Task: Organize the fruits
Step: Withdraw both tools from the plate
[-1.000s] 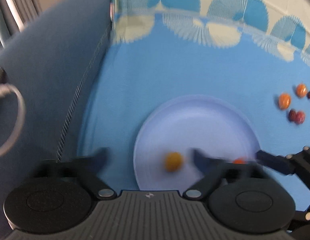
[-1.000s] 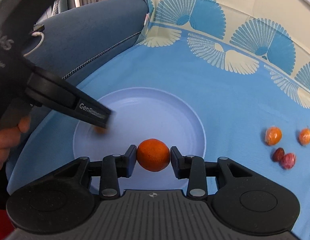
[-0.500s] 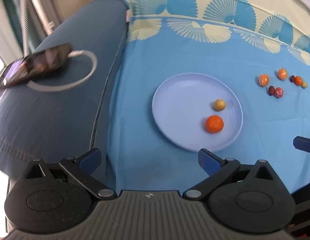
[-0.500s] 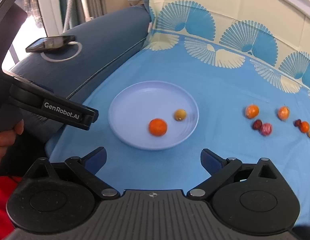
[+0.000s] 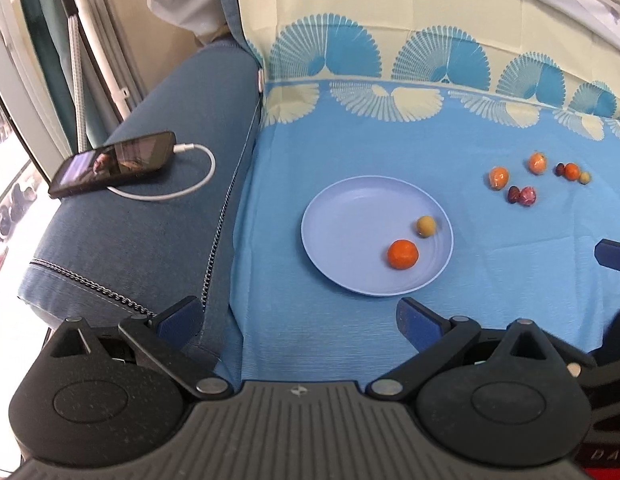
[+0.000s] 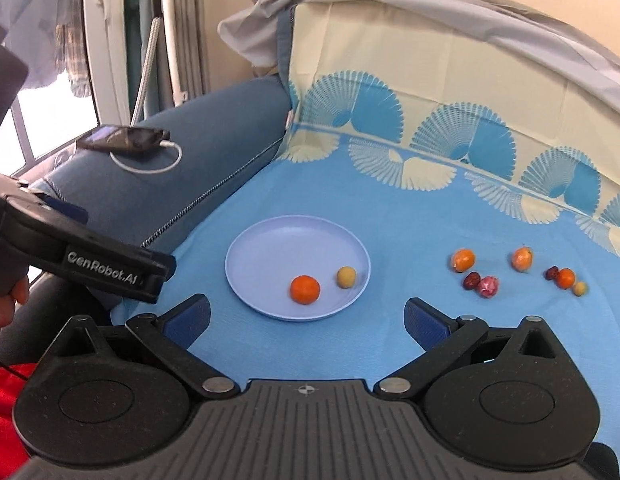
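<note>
Setting is a bed or sofa draped in a blue fan-print cloth (image 5: 350, 152), with a dark blue cushion (image 5: 158, 216) at the side carrying a phone (image 5: 114, 162) on a white charging cable.

Left wrist view: the left gripper (image 5: 298, 320) has its jaws spread wide with nothing between them, held above the cloth in front of the plate (image 5: 338, 224). The pale blue plate holds two fruits, an orange (image 5: 403, 254) and a small yellowish fruit (image 5: 425, 226), close together but apart. Off to the right lies a loose cluster of small fruits (image 5: 526, 184) on the cloth, well apart from the plate.

Right wrist view: the right gripper (image 6: 306, 316) has just been opening its jaws and they now stand fully spread, empty, with the orange (image 6: 305, 289) resting free on the plate (image 6: 270, 248). The left gripper shows at the left edge, a bit of hand behind it. The remaining fruits (image 6: 486, 280) sit to the right.

Looks like the gap between a drop-off and the next pick. Seven-ish pieces are left, so it's early. The next move probably means swinging right and lining open jaws over one small round fruit; they're bunched, so nudging a neighbour is a risk.
</note>
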Tool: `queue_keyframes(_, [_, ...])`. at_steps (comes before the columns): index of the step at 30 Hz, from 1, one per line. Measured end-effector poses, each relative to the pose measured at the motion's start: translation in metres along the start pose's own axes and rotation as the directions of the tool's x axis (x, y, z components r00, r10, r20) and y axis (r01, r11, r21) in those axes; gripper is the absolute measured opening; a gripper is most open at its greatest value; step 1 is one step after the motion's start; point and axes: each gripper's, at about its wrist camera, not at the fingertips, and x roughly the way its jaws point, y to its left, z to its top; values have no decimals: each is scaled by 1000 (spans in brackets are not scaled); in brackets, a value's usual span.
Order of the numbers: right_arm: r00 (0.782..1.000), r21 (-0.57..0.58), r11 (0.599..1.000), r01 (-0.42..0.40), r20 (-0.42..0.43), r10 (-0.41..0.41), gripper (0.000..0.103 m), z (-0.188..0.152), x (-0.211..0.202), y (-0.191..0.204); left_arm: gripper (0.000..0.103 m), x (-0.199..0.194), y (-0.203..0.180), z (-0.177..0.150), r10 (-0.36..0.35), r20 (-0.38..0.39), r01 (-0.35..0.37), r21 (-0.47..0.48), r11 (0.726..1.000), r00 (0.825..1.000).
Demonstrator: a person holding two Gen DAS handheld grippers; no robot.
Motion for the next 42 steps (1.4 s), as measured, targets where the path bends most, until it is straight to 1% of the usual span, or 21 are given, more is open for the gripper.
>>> queue_keyframes(7, [1000,0,1000,2,20,-3,102,-2,-10,1,103,-11,0,-3,6,19,-6,-3,1000,1000])
queue_keyframes(37, [1000,-19,1000,3,1,-3,102,0,-8,7,103,-8,0,-2,-7,17,7,10,1000,1000])
queue_keyframes(42, [1000,-14,1000,24,5,-23,102,0,-9,2,103,-8,-2,4,-15,23,15,11,1000,1000])
